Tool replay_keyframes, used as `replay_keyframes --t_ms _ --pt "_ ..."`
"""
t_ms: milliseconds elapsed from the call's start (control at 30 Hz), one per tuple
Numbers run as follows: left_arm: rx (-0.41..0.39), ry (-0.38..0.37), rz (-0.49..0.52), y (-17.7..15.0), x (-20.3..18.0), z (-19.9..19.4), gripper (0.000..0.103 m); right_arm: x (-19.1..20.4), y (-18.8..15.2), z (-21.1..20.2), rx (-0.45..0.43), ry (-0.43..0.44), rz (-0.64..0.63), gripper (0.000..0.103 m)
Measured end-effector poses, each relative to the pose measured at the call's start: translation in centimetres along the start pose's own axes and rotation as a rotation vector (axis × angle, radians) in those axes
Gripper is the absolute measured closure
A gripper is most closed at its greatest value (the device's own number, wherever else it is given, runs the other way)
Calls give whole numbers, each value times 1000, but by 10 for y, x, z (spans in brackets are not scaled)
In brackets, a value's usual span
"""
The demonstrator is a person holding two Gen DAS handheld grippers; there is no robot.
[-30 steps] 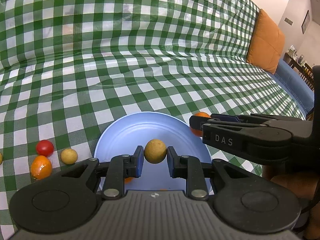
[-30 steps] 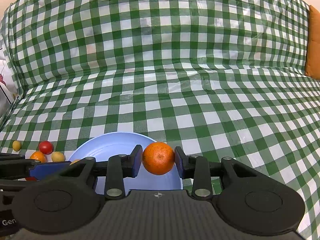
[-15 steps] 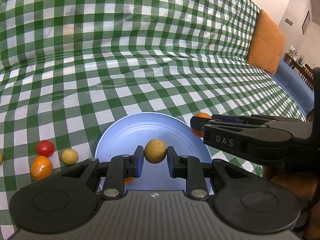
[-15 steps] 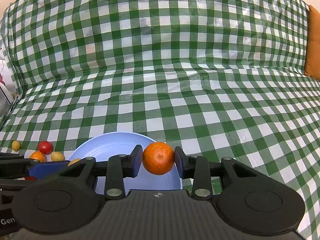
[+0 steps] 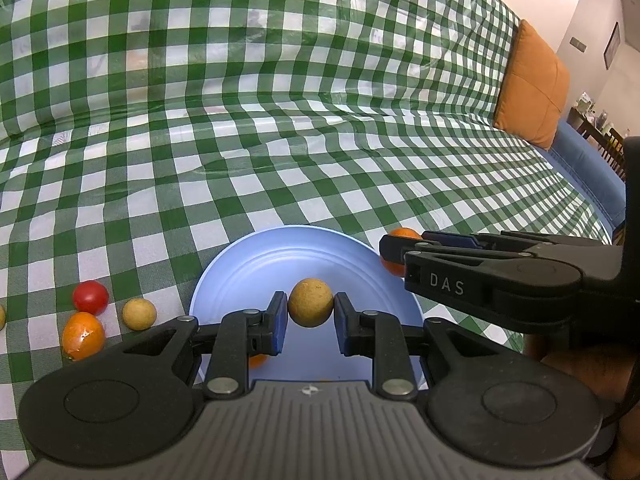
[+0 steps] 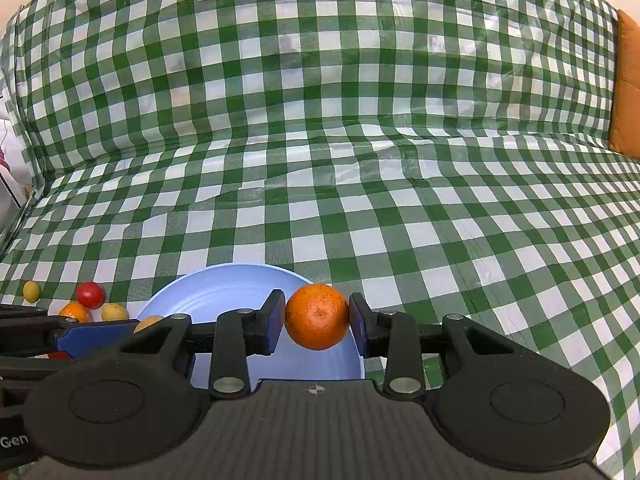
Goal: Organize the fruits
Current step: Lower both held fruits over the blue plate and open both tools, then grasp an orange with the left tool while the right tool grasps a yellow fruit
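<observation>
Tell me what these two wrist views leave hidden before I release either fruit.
- Left wrist: near part of the light blue plate is behind the left gripper; an orange fruit there only peeks out.
- Left wrist: the orange citrus is mostly behind the right gripper.
- Right wrist: plate's near rim is under the gripper body.

Green-white checked cloth (image 6: 360, 160); light blue plate (image 5: 256, 280); orange orange (image 6: 317, 317); tan-yellow fruit (image 5: 310, 307); red tomato (image 5: 91, 297); orange cushion (image 5: 530, 84).
</observation>
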State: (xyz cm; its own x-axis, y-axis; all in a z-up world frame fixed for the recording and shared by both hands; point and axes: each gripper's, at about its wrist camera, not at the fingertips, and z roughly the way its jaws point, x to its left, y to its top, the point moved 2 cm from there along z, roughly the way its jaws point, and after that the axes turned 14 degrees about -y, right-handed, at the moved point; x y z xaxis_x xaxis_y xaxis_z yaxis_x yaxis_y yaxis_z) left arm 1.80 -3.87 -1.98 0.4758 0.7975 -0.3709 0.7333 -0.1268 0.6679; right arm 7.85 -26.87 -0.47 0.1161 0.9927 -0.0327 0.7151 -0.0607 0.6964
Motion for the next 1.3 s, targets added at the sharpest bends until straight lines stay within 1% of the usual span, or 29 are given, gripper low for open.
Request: replay_keyframes --t_ms 233,267,300,333,367,467,500,567,600,700,733,767,800,867,967,1067,1233,1300 --pt "1 -10 3 0 -4 1 76 -1 1 2 10 14 2 65" --pt "1 -13 1 0 -4 1 74 -1 1 1 6 15 3 64" --pt "1 -18 -3 1 -3 1 67 -1 2 0 1 14 7 59" --pt "-4 -22 -6 1 -3 0 63 -2 3 -1 -4 12 14 56" --pt "-15 -24 -10 2 0 -3 62 -3 3 -1 -8 8 22 54" --pt "-66 -4 -49 11 16 -18 62 -5 7 -5 -23 -7 50 54" --pt "-90 10 -74 14 26 -25 64 -6 8 -6 -28 -9 60 54" --pt "-139 39 -145 21 50 -43 73 -4 10 -8 -38 -6 73 54" --pt "-161 57 -183 23 64 -52 81 -3 10 -9 -43 -3 75 54" --pt "-221 134 -288 26 102 -80 91 6 12 -13 -59 16 69 54" --pt "-227 168 -317 26 114 -88 91 9 13 -14 -65 24 67 54" --pt "-228 196 -337 26 123 -95 91 12 13 -15 -72 33 64 59" --pt "-231 218 -354 24 131 -100 91 17 14 -16 -77 47 60 69" --pt "-236 246 -398 20 146 -107 91 25 15 -17 -78 76 55 79" --pt "-223 246 -459 12 165 -115 91 43 16 -18 -79 117 36 81" --pt "-209 244 -490 5 175 -119 91 63 16 -20 -71 170 13 81" --pt "-182 198 -550 -5 189 -121 91 104 9 -21 -43 272 -59 80" --pt "-162 175 -571 -9 191 -115 91 121 4 -16 -20 294 -97 80"
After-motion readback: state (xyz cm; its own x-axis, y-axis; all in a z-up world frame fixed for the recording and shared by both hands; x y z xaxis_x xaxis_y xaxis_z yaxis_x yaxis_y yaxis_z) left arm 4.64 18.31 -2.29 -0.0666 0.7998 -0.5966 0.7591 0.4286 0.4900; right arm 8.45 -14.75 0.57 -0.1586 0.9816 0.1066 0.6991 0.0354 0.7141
